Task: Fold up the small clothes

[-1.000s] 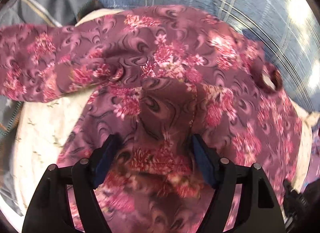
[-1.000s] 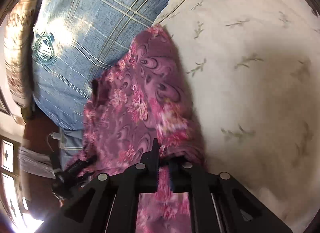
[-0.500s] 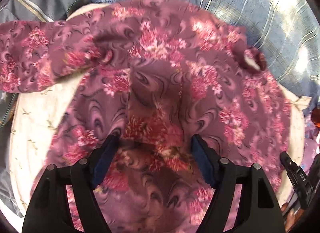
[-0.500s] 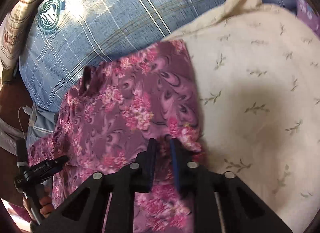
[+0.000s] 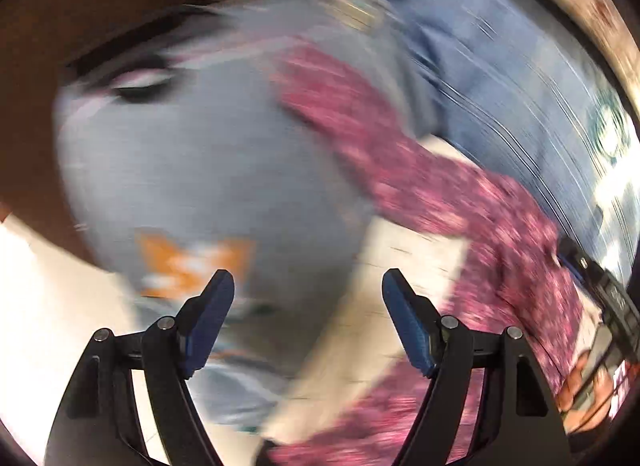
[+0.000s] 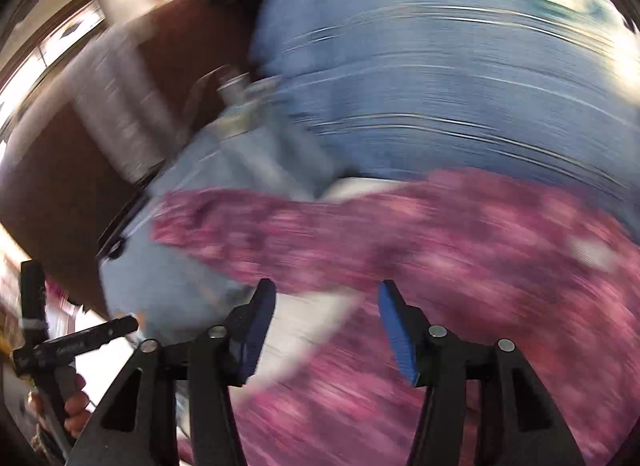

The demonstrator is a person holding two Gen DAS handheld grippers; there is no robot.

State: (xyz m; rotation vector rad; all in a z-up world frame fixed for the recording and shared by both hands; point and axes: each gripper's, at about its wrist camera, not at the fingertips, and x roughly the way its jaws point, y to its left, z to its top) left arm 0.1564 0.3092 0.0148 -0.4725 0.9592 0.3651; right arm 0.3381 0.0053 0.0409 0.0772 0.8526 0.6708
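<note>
Left wrist: left gripper (image 5: 308, 306) agape, apparently above blurred floral garment (image 5: 500, 217).

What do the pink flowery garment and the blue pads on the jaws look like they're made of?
Both views are badly motion-blurred, so this is tentative. The pink flowery garment looks like soft, matte printed cloth: it drapes limply, without shine. The blue pads look like a matte rubbery or foam facing on black, probably plastic, fingers; their weave or texture cannot be made out.

My left wrist view looks forward between my left gripper (image 5: 308, 320) fingers, close above the bedding. My right wrist view does likewise over my right gripper (image 6: 327, 324). Both share the maroon floral garment (image 5: 460, 189) (image 6: 460, 234), blurred.
</note>
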